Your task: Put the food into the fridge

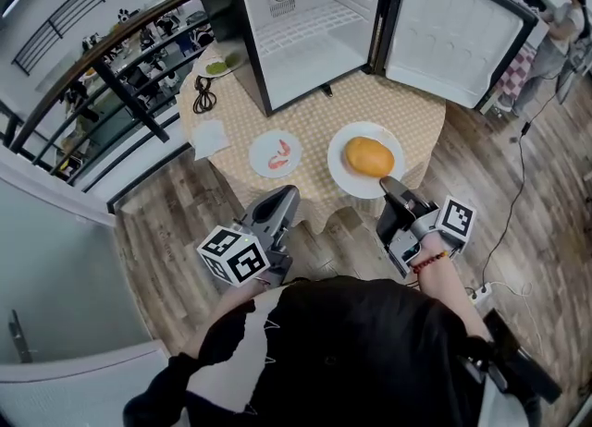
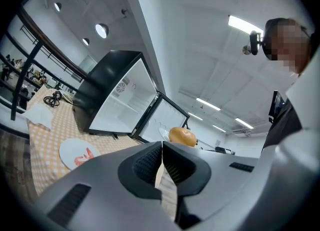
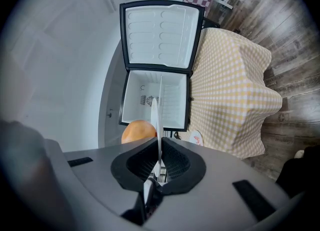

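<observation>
Right gripper (image 1: 391, 185): clamped on plate (image 1: 344, 172) rim, bun (image 1: 369, 156) aboard, frame centre-right. Left gripper (image 1: 285, 196): closed, empty, lower centre. Step: plate pickup. Next: level carry into open fridge (image 1: 305, 37), top of frame.

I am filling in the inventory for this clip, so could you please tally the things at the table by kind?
Plates: 3 (large plate with bun; small plate with shrimp; far plate with green food)
Fridge: 1
Paper napkin: 1
Black cable: 1
Total: 6
</observation>
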Action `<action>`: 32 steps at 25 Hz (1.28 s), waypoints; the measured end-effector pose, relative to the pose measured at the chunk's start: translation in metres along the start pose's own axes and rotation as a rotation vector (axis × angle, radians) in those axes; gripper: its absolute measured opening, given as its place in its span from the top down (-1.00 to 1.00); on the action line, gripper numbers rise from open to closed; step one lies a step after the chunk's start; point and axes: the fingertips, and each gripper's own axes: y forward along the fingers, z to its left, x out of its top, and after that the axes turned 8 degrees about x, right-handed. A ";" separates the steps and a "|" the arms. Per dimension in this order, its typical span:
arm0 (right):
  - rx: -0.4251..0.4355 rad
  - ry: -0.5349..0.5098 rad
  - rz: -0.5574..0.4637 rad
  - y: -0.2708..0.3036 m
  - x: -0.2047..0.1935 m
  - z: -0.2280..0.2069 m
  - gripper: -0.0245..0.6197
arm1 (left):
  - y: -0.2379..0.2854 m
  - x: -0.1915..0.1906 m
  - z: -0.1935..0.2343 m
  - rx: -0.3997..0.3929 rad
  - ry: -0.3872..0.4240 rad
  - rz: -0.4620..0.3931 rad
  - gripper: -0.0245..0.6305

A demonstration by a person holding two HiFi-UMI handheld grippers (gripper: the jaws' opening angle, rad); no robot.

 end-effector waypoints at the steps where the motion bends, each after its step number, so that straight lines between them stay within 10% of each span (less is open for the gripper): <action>1: 0.003 0.003 -0.001 0.002 0.001 -0.002 0.84 | 0.001 -0.001 0.002 -0.002 0.000 0.003 0.87; 32: 0.001 0.023 0.036 0.061 0.066 -0.012 0.84 | 0.070 0.023 0.020 0.022 -0.006 -0.029 0.87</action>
